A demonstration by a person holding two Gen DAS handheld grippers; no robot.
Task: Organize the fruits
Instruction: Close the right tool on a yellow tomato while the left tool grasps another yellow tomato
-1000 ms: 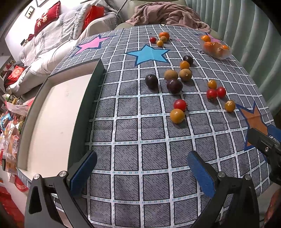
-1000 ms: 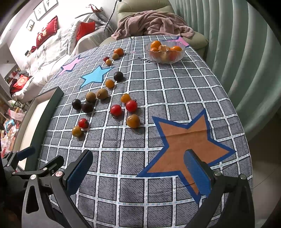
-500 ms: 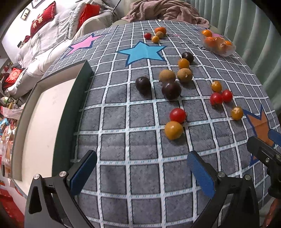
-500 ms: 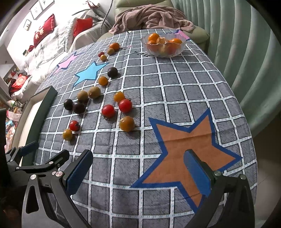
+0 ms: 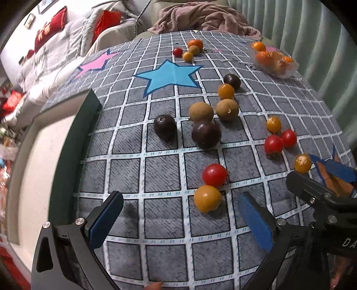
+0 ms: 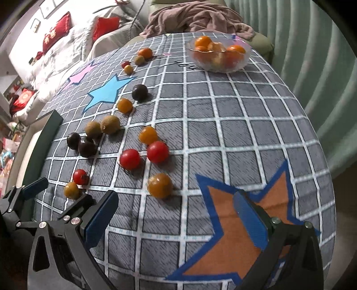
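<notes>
Several small fruits lie loose on the grey checked tablecloth. In the left wrist view my left gripper [image 5: 178, 214] is open and empty, just short of a yellow-orange fruit [image 5: 207, 198] with a red tomato [image 5: 214, 175] behind it. Two dark plums [image 5: 165, 127] and two brown fruits [image 5: 200, 111] lie farther on. In the right wrist view my right gripper [image 6: 176, 214] is open and empty, close to an orange fruit [image 6: 159, 185]; two red tomatoes [image 6: 130, 158] lie beyond. A clear bowl [image 6: 219, 63] of oranges stands at the far edge.
A dark-rimmed white tray [image 5: 82, 125] lies on the table's left side. A sofa with a pink blanket [image 5: 205, 20] and red cushions is behind the table, a green curtain [image 6: 312, 67] to the right. The left gripper shows in the right wrist view [image 6: 24, 196].
Both grippers have moved forward and lower toward the fruits, which now appear larger and nearer. Both stay open. No fruit has moved.
</notes>
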